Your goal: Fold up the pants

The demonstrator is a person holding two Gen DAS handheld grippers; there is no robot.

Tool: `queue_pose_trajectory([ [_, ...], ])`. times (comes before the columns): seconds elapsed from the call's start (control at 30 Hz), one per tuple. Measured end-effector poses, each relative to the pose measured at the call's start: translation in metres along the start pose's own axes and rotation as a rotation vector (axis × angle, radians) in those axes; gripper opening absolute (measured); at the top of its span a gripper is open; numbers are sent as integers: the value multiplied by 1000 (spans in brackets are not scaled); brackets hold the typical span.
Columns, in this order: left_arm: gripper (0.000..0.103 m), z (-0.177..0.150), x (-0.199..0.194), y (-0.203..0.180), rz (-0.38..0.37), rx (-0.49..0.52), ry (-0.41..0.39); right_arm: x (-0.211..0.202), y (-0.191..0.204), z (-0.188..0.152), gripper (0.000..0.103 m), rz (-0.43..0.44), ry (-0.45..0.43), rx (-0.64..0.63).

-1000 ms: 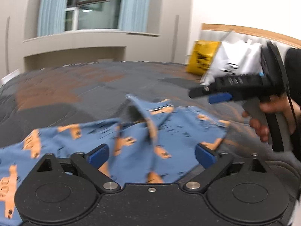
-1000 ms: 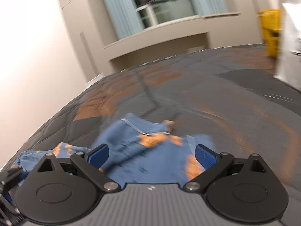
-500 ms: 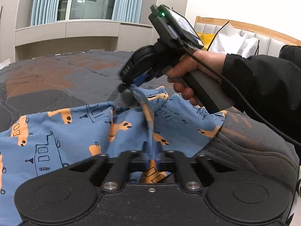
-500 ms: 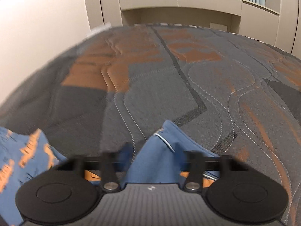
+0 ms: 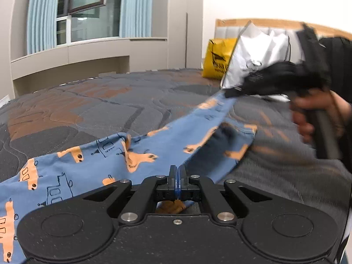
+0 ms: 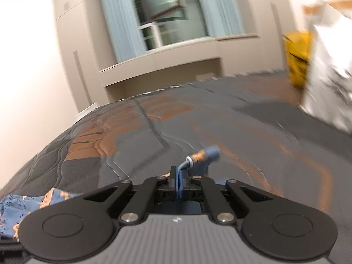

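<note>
The left gripper (image 5: 177, 181) pointed slightly downward over the bed, its black linkage arms drawn together and its blue pads pressed flat against each other on the near edge of the blue cotton pants printed with orange vehicles (image 5: 92, 167). Its jaws had just closed, and a little orange-printed cloth showed beneath them.

The right gripper (image 6: 180, 183) likewise tilted a little downward, and its jaws had just been closing. They were pinched on a thin fold of the same pants (image 6: 199, 157), a rolled, hemmed tip of which stuck up beyond the pads. In the left wrist view the right gripper (image 5: 231, 92) appeared as a blurred black body gripped by a person's hand (image 5: 308, 118) in a dark sleeve (image 5: 338, 66), lifting one corner of the fabric off the bed.

Between the two grips the cloth was stretched into a taut, sloping band, while the rest lay soft and wrinkled toward the left on the grey and rust-brown quilted bedspread (image 5: 92, 110), whose surface was stitched in curving lines. At the far end of the bed stood a crinkled yellow plastic bag (image 5: 216, 58) and a white crumpled plastic bag (image 5: 259, 52), against a padded headboard with a wooden trim (image 5: 275, 23).
</note>
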State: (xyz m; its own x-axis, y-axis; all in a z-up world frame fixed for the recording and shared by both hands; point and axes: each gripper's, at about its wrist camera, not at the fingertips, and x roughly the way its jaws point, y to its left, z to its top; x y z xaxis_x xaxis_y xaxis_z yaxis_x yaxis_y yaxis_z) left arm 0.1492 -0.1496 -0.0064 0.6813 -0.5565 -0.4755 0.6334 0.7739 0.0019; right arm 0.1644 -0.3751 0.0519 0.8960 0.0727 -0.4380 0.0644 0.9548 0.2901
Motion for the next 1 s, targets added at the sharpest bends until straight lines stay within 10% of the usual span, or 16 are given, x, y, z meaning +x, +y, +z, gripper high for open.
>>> queue_pose_trajectory([
  [0.13, 0, -8, 9, -3, 3, 16, 62, -8, -29, -39, 4, -12, 94, 79],
  [0.4, 0, -9, 11, -6, 19, 24, 82, -12, -72, -54, 46, 63, 99, 252],
  [0.6, 0, -7, 13, -8, 24, 5, 89, 7, -86, -41, 39, 35, 94, 340],
  [0.67, 0, -6, 13, -8, 26, -4, 88, 13, -89, -38, 9, 19, 94, 358],
  [1.0, 15, -4, 12, -6, -3, -57, 76, 0, -69, -30, 7, -102, 8, 143],
])
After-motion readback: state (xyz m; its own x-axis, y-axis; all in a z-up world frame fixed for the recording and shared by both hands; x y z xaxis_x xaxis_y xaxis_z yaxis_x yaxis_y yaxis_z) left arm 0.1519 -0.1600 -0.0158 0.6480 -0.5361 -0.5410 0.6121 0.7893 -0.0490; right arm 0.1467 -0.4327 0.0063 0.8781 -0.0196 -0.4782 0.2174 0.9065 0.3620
